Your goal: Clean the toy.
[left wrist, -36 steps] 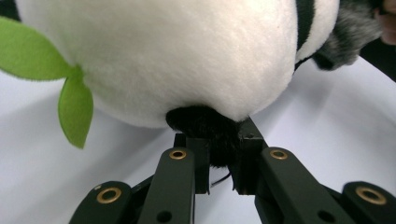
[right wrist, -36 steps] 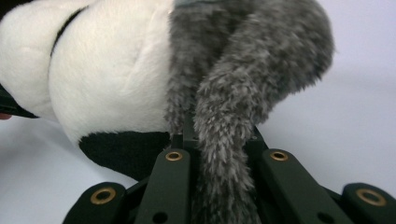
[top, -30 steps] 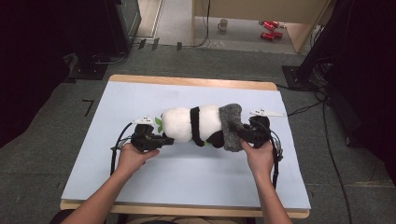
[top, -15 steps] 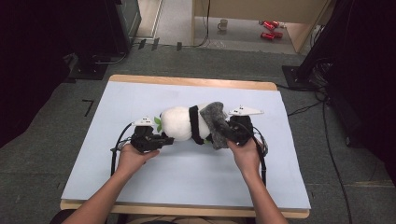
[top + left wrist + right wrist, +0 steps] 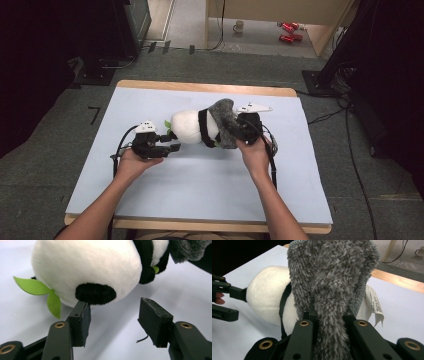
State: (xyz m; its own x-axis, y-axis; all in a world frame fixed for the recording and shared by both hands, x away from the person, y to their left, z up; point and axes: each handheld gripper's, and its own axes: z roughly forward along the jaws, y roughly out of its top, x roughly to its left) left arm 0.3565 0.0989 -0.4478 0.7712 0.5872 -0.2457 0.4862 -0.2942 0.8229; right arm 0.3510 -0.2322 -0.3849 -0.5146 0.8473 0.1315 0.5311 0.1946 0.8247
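A white and black panda plush (image 5: 189, 128) lies on its side on the pale blue table (image 5: 200, 190). A grey fuzzy cloth (image 5: 225, 122) is draped over its right end. My right gripper (image 5: 236, 132) is shut on this grey cloth (image 5: 332, 277), which bunches between the jaws of the right gripper (image 5: 329, 312) and hides part of the panda (image 5: 267, 290). My left gripper (image 5: 171, 143) sits at the panda's left end. Its jaws have just been opening, and the left gripper (image 5: 115, 312) has nothing between them. The panda's black ear (image 5: 95, 293) lies just past the left pad.
A green felt leaf (image 5: 32, 286) sticks out at the panda's head. A white label (image 5: 374, 302) hangs from the plush. The table's wooden far edge (image 5: 200, 87) runs behind it. A mug (image 5: 239, 26) and red cans (image 5: 287, 31) are on the floor beyond.
The right gripper has carried the grey cloth leftward, further over the panda's body. The left gripper has stayed in place and its jaws have opened beside the panda's head.
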